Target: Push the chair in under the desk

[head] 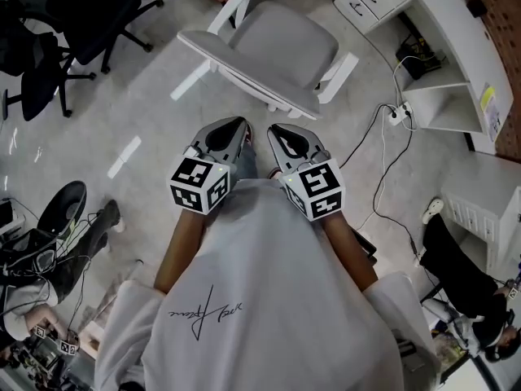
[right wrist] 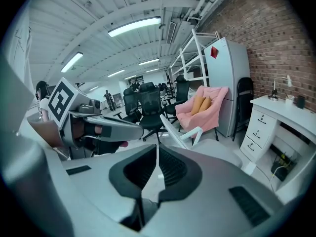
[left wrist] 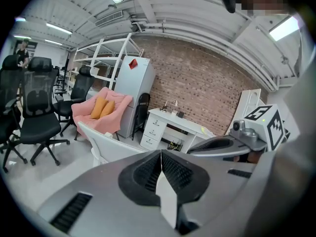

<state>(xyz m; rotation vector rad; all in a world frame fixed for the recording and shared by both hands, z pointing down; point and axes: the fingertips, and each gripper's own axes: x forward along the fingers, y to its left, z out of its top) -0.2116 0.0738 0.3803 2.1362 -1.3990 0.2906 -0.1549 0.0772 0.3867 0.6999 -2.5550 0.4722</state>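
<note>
Counted one grey chair [head: 269,51] at the upper middle of the head view. Below it, counted two grippers: the left gripper [head: 238,129] and the right gripper [head: 277,133]. Saw one white desk [head: 452,23] and one power strip [head: 398,115] at the right. In the left gripper view, found one pink armchair [left wrist: 84,116] with two orange cushions [left wrist: 98,107].
</note>
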